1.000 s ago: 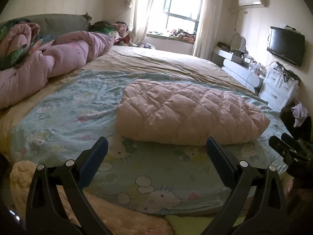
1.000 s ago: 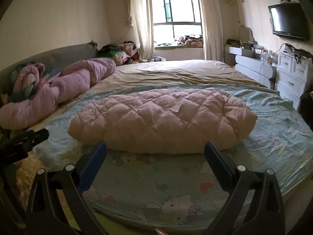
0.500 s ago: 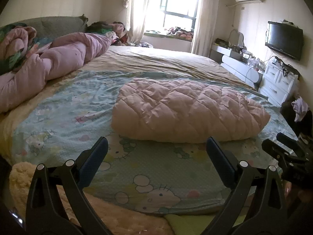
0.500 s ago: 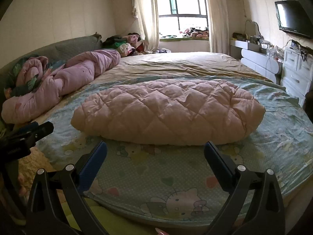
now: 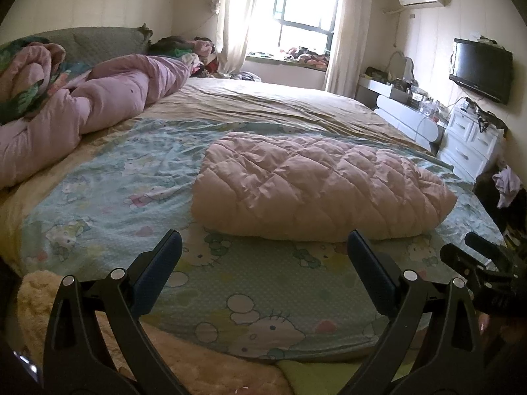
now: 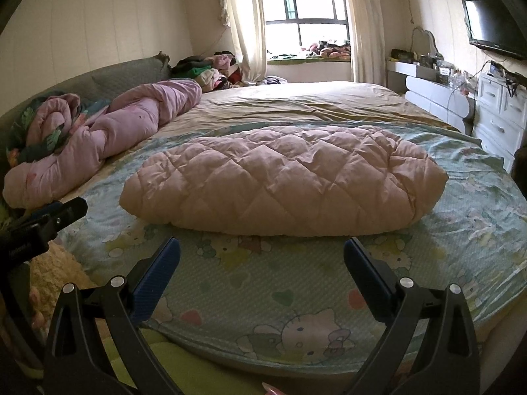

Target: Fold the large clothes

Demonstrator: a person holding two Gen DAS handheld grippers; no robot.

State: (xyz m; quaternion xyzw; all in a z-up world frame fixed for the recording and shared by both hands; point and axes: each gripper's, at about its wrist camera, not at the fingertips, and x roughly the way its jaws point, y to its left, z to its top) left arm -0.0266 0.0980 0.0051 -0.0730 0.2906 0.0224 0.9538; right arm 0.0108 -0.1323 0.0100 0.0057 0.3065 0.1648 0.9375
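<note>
Nearest the cameras, the left gripper (image 5: 262, 247) and the right gripper (image 6: 262, 253) both hang over the near edge of the bed with their blue-padded jaws spread wide and nothing between them. Under them lies a pale blue cartoon-print sheet (image 6: 296, 279), with a fuzzy tan blanket (image 5: 49, 296) at the left corner.

Just beyond, in the middle of that sheet, sits the pink quilted coat (image 6: 283, 177), already folded into a thick, puffy bundle; neither gripper touches it.

The risks are judgements. The padding looks springy, so the bundle may puff open. A pinch that catches only the slick top layer could peel the fold apart. Grabbing low could snag the loose sheet as well and drag it along.

Farther back, a rolled pink duvet (image 6: 108, 138) lies along the left side, well apart from the coat, and a window (image 6: 306, 3) glares behind.
</note>
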